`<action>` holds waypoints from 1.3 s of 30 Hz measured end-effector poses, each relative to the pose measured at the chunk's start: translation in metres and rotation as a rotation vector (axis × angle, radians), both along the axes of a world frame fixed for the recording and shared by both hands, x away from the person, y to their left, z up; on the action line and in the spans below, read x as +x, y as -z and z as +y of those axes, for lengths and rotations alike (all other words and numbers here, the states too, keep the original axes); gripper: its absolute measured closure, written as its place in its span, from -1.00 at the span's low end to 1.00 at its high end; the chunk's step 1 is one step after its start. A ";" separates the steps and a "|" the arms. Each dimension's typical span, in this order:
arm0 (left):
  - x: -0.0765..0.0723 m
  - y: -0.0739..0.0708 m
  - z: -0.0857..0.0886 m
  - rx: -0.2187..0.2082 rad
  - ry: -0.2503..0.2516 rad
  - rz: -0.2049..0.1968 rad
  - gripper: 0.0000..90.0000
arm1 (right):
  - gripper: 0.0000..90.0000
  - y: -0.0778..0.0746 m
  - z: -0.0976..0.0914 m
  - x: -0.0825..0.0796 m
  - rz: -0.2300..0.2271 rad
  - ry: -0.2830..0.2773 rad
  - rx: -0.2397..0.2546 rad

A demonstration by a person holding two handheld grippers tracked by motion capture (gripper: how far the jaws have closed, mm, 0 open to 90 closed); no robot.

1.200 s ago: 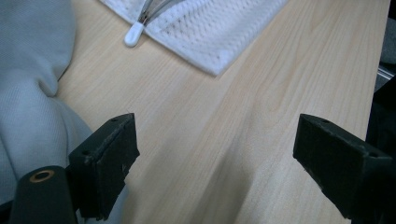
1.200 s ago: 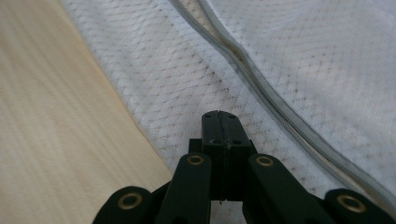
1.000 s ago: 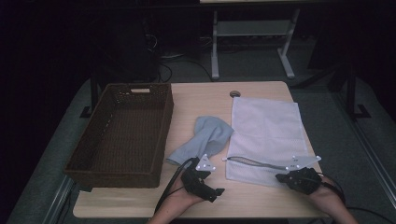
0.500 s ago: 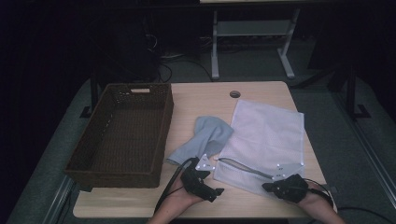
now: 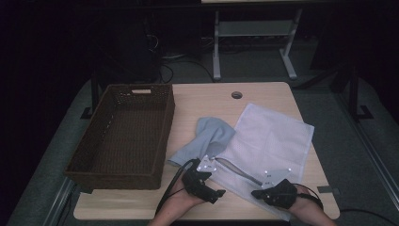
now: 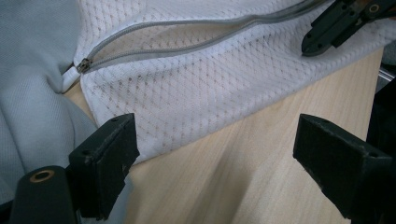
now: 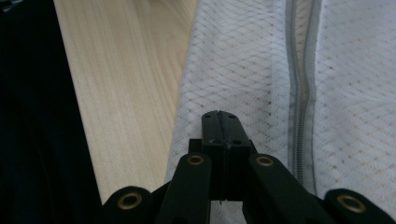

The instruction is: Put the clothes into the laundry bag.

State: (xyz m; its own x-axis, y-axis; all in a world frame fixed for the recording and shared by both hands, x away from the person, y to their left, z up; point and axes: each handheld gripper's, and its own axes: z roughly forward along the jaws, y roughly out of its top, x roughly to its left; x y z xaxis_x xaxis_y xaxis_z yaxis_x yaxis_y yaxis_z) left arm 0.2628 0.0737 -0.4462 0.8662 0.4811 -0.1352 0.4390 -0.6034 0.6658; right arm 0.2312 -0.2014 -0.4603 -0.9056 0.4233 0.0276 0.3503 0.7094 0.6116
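A white mesh bag (image 5: pixel 275 134) with a grey zipper (image 6: pixel 187 43) lies skewed on the right half of the wooden table (image 5: pixel 202 101). My right gripper (image 5: pixel 254 192) is shut on the mesh bag (image 7: pixel 243 70) near its front edge, the shut tips (image 7: pixel 219 116) just left of the zipper (image 7: pixel 299 116). A pale blue cloth (image 5: pixel 209 136) lies crumpled to the bag's left, partly under its corner. My left gripper (image 5: pixel 218 187) rests by the table's front edge, open, its jaws (image 6: pixel 215 140) either side of bare wood and the mesh bag's (image 6: pixel 196 88) edge. The right gripper (image 6: pixel 312 45) shows beyond them.
A dark wicker basket (image 5: pixel 165 127) with nothing in it stands on the left of the table. A round cable hole (image 5: pixel 236 94) sits near the far edge. Beyond the table are a white frame (image 5: pixel 254 33) and dark floor.
My right gripper has moved left along the front edge, dragging the mesh bag's near side with it, so the bag now lies turned askew. The left gripper has stayed put.
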 end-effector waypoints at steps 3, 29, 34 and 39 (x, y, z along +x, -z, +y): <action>0.000 0.000 0.000 0.000 0.002 -0.001 -0.71 | 0.99 0.000 0.002 0.000 0.001 -0.007 0.005; 0.002 0.002 0.003 -0.001 -0.016 0.008 -0.71 | -0.29 -0.004 -0.007 0.073 -0.025 0.101 0.097; 0.002 0.002 0.003 0.001 -0.016 0.009 -0.71 | -0.32 0.002 -0.003 0.072 -0.025 0.095 0.062; 0.002 0.003 0.003 0.003 -0.014 0.012 -0.71 | -0.30 0.007 -0.004 0.072 -0.024 0.096 0.028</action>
